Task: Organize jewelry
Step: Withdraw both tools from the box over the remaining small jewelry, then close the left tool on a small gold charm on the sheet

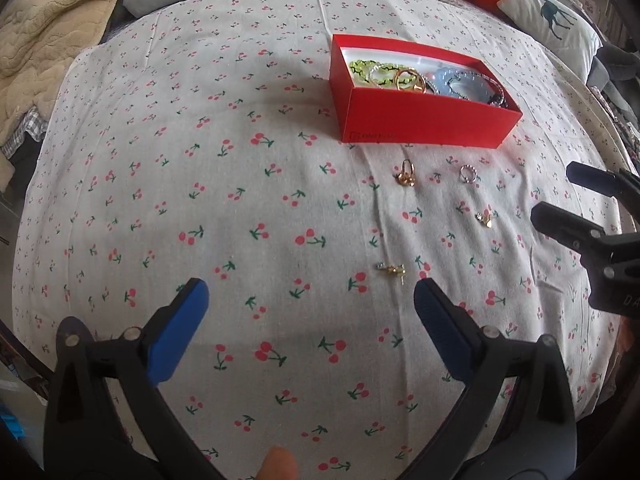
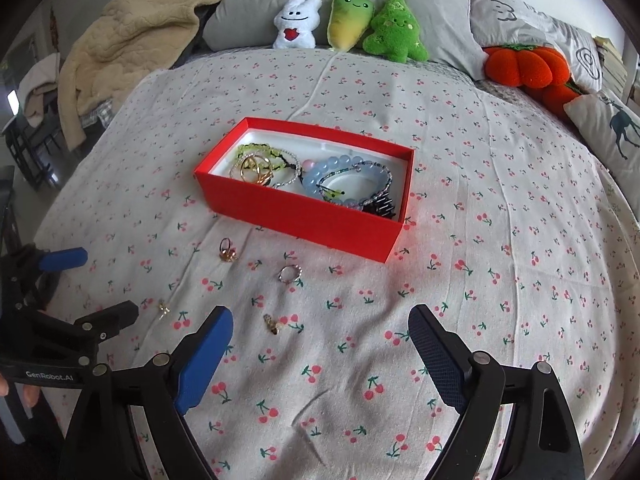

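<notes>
Jewelry lies in two groups on a cherry-print bedsheet (image 2: 480, 240): bracelets already in a red box (image 2: 304, 220) and four small pieces loose on the cloth in front of it. Inside the box, which has a white lining, a green beaded bracelet (image 2: 256, 151) and a gold bracelet (image 2: 258, 174) sit at the left end, a pale blue beaded bracelet (image 2: 320, 172) in the middle, and a dark beaded piece (image 2: 382, 206) in the right near corner. On the sheet, a gold ring (image 2: 227, 250) lies just before the box's near left part, a silver ring (image 2: 289, 273) to its right, a small gold earring (image 2: 163, 309) nearer the left gripper, and another gold earring (image 2: 272, 324) just ahead of the right gripper's blue left finger. The right gripper (image 2: 320, 356) hovers over the sheet with its jaws spread wide and nothing between them. The left gripper (image 1: 312, 328) is likewise spread wide and empty above the cloth, with the small gold earring (image 1: 391, 270) lying just beyond its right finger, apart from it. Along the head of the bed stand a white bunny plush (image 2: 296, 24), a yellow-green carrot plush (image 2: 350, 18), a green tree plush (image 2: 396, 30) and an orange pumpkin plush (image 2: 520, 66), leaning on grey pillows (image 2: 440, 8); a beige blanket (image 2: 132, 36) is heaped at the left.
</notes>
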`<state>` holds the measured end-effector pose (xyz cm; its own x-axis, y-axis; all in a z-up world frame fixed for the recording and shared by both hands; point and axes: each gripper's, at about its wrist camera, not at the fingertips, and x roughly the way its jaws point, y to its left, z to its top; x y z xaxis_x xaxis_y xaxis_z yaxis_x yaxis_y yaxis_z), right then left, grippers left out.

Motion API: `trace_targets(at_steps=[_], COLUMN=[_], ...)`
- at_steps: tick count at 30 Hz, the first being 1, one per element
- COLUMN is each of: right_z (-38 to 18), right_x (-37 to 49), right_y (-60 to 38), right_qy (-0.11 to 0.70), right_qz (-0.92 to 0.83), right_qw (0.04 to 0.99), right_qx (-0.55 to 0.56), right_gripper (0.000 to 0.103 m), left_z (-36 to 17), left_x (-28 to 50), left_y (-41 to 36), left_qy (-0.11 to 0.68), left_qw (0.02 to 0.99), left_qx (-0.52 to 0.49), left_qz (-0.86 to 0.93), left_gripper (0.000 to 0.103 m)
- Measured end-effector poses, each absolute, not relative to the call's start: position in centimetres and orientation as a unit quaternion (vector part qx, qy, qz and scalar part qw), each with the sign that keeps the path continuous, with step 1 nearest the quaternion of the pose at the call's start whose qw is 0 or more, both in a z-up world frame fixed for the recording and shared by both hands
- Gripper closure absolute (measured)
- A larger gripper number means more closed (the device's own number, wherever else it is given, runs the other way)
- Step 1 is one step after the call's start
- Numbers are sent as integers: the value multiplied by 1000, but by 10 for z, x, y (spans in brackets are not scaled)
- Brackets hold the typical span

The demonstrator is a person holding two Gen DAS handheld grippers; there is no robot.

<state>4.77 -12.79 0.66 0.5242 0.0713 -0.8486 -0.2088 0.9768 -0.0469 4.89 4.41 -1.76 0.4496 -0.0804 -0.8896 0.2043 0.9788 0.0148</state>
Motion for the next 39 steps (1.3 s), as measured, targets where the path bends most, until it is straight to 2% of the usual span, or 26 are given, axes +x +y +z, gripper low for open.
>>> trace_targets(at_steps=[8, 17, 19, 21, 24, 33, 38, 39], right_z=[-22, -52, -53, -56, -58, -55, -54, -53], right_x=[40, 43, 45, 49, 54, 64, 75, 77], right_y=[-118, -115, -117, -121, -126, -123, -124, -124], right_qy=[509, 541, 543, 547, 547, 542, 534, 532], right_qz=[87, 93, 97, 93, 102, 119, 129, 129], right_qw=[850, 829, 828, 826, 826, 826, 831, 832], right_qx=[-102, -108, -104, -101, -87, -93, -90, -88], right_gripper=[12, 12, 10, 0, 0, 0, 0, 0], left_z=[-43, -48, -46, -44, -43, -35, -36, -36], left_x=[41, 39, 42, 44, 49, 66, 79, 81], left_y=[47, 43, 40, 38, 32, 8, -3, -6], left_qy=[533, 520, 518, 512, 511, 491, 483, 483], left_qw=[836, 843, 843, 845, 844, 846, 845, 844], left_qx=[96, 97, 104, 102, 95, 88, 84, 82], left_qz=[-89, -98, -107, -117, -135, -187, -214, -218], left_gripper=[1, 1, 1, 1, 3, 33, 59, 61])
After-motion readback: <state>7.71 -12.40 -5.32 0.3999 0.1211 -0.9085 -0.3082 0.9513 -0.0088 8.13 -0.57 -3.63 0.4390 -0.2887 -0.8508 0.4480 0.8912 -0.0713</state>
